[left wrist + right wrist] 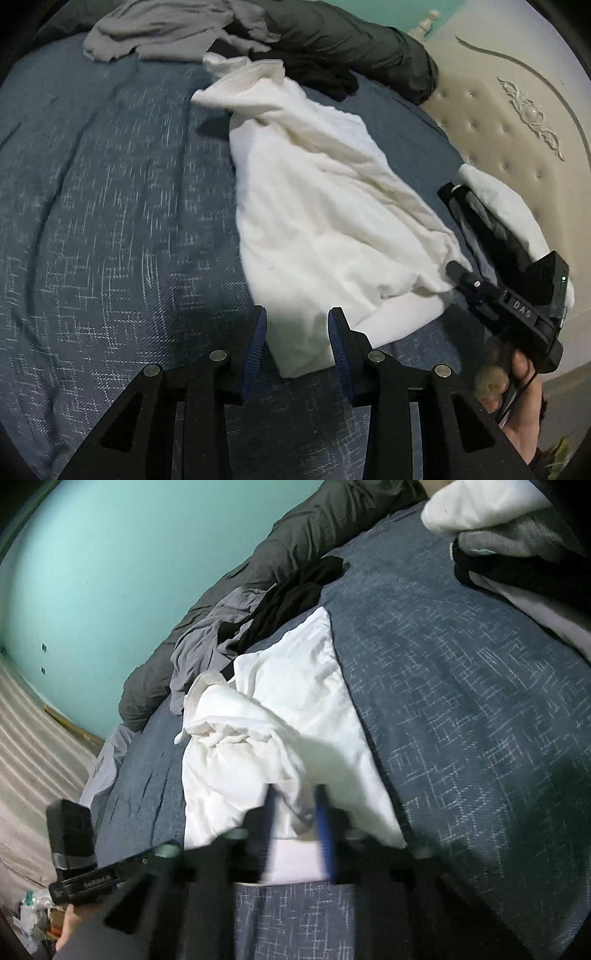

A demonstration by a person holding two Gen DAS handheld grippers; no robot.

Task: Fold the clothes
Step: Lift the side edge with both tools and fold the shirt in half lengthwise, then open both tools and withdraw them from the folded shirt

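Cloth is bunched rather than flat: the white garment lies rumpled across the blue patterned bedspread, its top end twisted up toward the grey garment and the black garment heaped at the far side against a dark green quilt.

My left gripper stands open, its blue-padded jaws apart on either side of the garment's near corner, holding nothing that I can see. My right gripper is smeared by blur in its own view; its jaws look parted with a fold of white cloth between them, but I cannot tell whether they pinch it.

Risks as I judge them: if I close my left pads on this corner I may catch only the top layer, or snag the bedspread beneath, since the cloth lies thick and doubled here. With the far end twisted, any pull could drag the bunch along instead of spreading it, and might sweep it into the grey and black heap. Uneven tension between my two grippers would skew an edge.

Writing: the right gripper's body, seen from the left wrist, reads "DAS". The left gripper's body carries a label too blurred to read with confidence.
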